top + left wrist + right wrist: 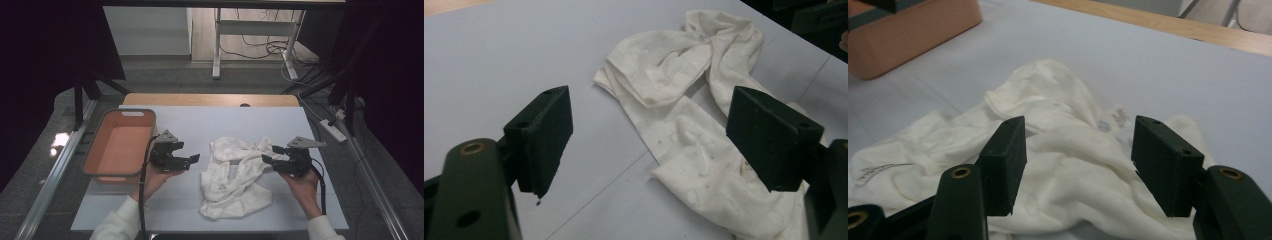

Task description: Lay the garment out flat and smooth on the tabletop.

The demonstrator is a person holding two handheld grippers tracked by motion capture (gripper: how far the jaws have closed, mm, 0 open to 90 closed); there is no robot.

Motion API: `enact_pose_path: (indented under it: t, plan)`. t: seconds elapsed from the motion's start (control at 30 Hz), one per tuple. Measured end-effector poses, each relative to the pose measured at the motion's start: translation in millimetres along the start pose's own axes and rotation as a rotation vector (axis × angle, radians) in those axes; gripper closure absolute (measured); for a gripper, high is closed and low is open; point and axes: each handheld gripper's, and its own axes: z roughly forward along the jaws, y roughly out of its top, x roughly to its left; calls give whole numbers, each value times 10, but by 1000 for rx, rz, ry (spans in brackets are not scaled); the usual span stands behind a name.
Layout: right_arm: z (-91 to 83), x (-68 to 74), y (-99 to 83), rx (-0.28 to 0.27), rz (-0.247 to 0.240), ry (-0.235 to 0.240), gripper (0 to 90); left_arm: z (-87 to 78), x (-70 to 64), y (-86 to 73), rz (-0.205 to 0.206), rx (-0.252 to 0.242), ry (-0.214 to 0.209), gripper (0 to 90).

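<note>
A crumpled white garment (234,176) lies in a heap on the white table sheet (210,122), right of centre. My left gripper (193,160) hovers just left of the garment, jaws open and pointing right at it, nothing between them. In the left gripper view the garment (694,100) spreads ahead of the open left gripper (651,142). My right gripper (270,154) is at the garment's right edge, pointing left, jaws open. In the right gripper view the garment (1068,150) lies under and beyond the open right gripper (1073,165), which holds nothing.
An orange plastic bin (120,145) stands at the table's left side, close behind my left gripper, and its corner (908,30) appears in the right gripper view. Bare sheet lies beyond and in front of the garment. Table legs and cables sit on the floor behind.
</note>
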Motion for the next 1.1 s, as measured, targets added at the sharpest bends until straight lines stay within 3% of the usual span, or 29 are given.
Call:
enact_pose_path:
  t: [0.13, 0.4, 0.6, 1.1]
  plan:
    - [142, 171, 59, 28, -44, 34, 389, -17, 19, 3, -9, -8, 2, 195]
    - [579, 477, 157, 83, -88, 138, 386, -24, 24, 13, -7, -12, 2, 196]
    - [882, 664, 192, 159, -160, 152, 388, -45, 43, 21, -9, -21, 2, 195]
    - [1353, 1009, 252, 255, -240, 237, 387, -70, 23, 17, -3, -27, 4, 195]
